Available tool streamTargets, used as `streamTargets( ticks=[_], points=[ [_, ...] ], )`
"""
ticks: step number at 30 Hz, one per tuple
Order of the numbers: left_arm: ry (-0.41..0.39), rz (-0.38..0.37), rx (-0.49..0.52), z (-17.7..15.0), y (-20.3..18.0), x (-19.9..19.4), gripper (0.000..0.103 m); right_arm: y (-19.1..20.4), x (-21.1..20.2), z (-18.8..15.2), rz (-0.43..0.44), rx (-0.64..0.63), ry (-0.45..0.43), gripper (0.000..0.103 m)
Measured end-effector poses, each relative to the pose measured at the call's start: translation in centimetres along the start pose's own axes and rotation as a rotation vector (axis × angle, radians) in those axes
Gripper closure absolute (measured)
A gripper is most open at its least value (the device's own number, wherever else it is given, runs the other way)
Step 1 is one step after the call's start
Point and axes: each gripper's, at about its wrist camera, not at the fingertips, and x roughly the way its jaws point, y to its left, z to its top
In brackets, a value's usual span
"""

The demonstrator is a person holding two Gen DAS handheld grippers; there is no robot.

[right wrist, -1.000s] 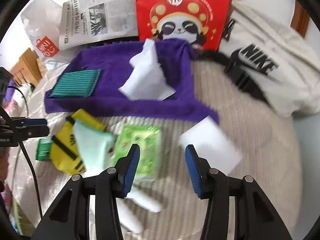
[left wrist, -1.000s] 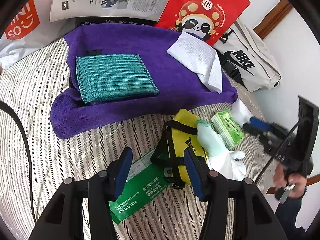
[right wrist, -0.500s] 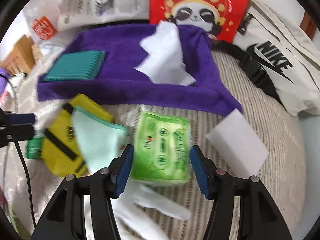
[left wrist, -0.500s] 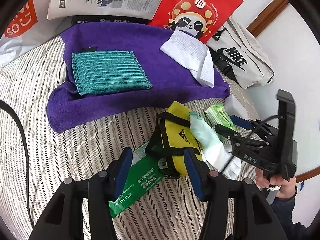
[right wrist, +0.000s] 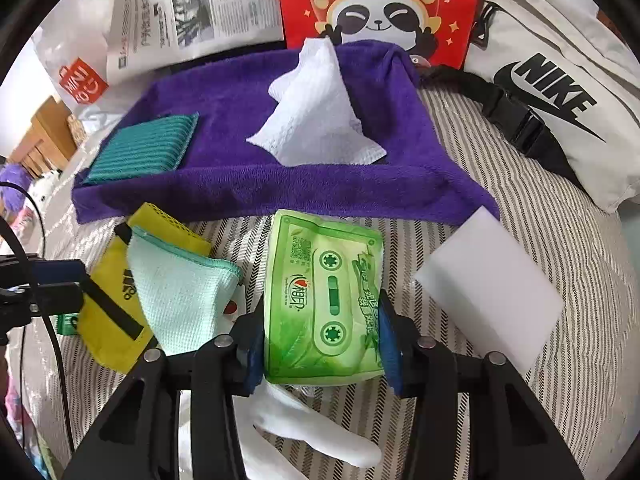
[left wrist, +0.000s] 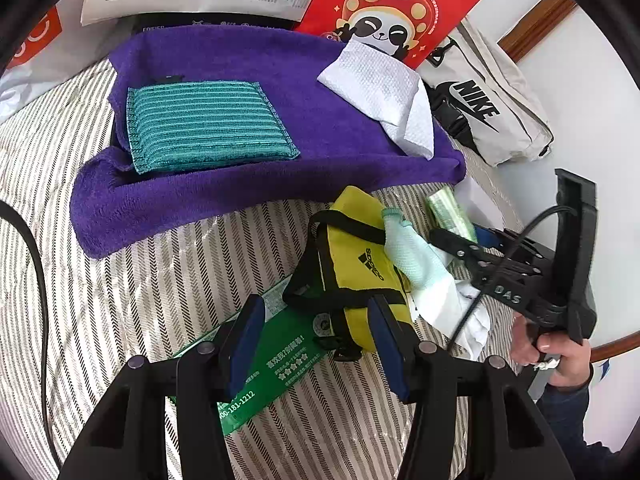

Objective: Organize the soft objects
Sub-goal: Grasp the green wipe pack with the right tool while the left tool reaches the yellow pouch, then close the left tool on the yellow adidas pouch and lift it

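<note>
The striped bed point(right wrist: 560, 216) carries the purple towel point(right wrist: 240, 184) at its far side, with your teal pad point(right wrist: 144, 152) on the towel's left part and a white cloth point(right wrist: 316, 120) on its right. Nearer you lie the white sponge point(right wrist: 488, 292) at right, the yellow pouch point(left wrist: 356, 264) with a mint cloth point(right wrist: 180, 292) draped on it at left, and the green tissue pack point(right wrist: 324, 300) between them. Your right gripper point(right wrist: 320, 344) is closing, its blue pads already against both sides of the tissue pack on the bed, while your left gripper point(left wrist: 316, 340) hangs half spread over the pouch's near end, pinching nothing.
</note>
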Motion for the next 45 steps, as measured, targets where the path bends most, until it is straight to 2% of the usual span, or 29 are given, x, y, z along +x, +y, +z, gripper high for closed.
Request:
streamTargets(
  ticks=[5, 10, 14, 18, 20, 21, 22, 23, 30, 40, 45],
  points=[
    [-0.005, -0.014, -0.002, 0.2, -0.3, 0.2, 0.052, -0.6, -1.5, -0.2, -0.003, 0.004, -0.027, 0.059],
    [0.011, -0.078, -0.007, 0.4, -0.6, 1.0, 0.052, -1.3, -2.9, -0.3, 0.009, 0.017, -0.049, 0.059],
    [0.034, -0.096, -0.022, 0.9, -1.0, 2.3, 0.052, -1.4, -3.6, -0.7, 0.017, 0.023, -0.053, 0.059],
    [0.020, -0.102, -0.022, 1.5, -1.6, 3.0, 0.052, -1.4, -3.7, -1.0, 0.015, 0.026, -0.052, 0.059],
    [0.015, -0.089, -0.025, 1.7, -1.8, 3.4, 0.055, -1.5, -3.8, -1.2, 0.020, 0.030, -0.052, 0.059],
    [0.005, -0.083, -0.025, 1.8, -1.9, 3.4, 0.064, -1.6, -3.8, -1.2, 0.020, 0.033, -0.049, 0.059],
    [-0.001, -0.079, -0.024, 1.8, -1.9, 3.5, 0.082, -1.6, -3.8, -1.3, 0.019, 0.036, -0.048, 0.059],
    [0.003, -0.086, -0.022, 1.8, -1.9, 3.6, 0.085, -1.6, -3.8, -1.4, 0.021, 0.035, -0.048, 0.059],
    [-0.031, -0.127, -0.002, 1.2, -1.8, 2.9, 0.091, -1.8, -4.2, -1.6, 0.021, 0.040, -0.056, 0.059],
    [-0.086, -0.105, 0.012, 0.8, -0.9, 0.1, 0.094, -1.5, -5.1, -1.2, 0.019, 0.036, -0.082, 0.059],
    [-0.081, -0.087, 0.014, 0.6, -0.7, 0.1, 0.094, -1.1, -5.4, -0.9, 0.017, 0.026, -0.087, 0.059]
  ],
)
